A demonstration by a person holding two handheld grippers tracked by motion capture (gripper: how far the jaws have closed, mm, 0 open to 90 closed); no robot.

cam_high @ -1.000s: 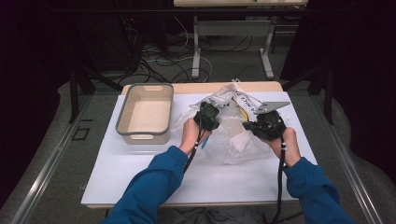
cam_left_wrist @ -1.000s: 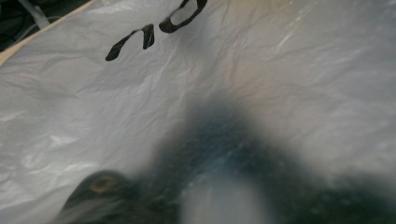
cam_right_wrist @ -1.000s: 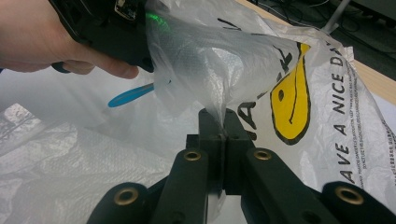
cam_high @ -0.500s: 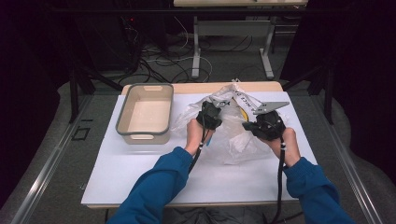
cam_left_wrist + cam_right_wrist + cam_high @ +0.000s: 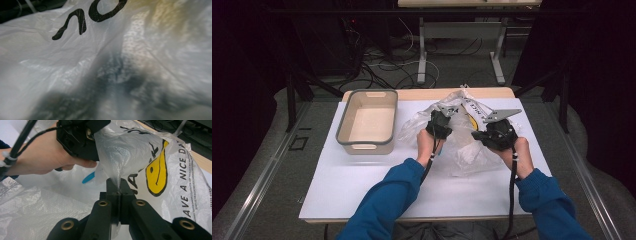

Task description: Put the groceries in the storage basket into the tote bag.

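Observation:
A thin white plastic bag [image 5: 462, 147] with a yellow smiley face and black print [image 5: 160, 170] lies crumpled on the table. My right gripper [image 5: 116, 182] is shut on a pinched fold of the bag's edge and holds it up. My left gripper [image 5: 441, 120], held in a bare hand [image 5: 45, 157], has its front end pushed into the bag's mouth. In the left gripper view the bag's film [image 5: 62, 62] lies over the lens, and its jaws are only dark blurs behind it. Something pale and textured [image 5: 117, 152] shows through the film in front of the left gripper.
A grey-rimmed beige bin [image 5: 343, 127] stands empty at the left of the white table top [image 5: 362, 185]. A small blue piece [image 5: 88, 178] shows under the left hand. Cables trail from both grippers toward the table's near edge.
My left gripper has sunk a little and shifted slightly right, deeper into the bag. The right gripper has kept still with the fold in it.

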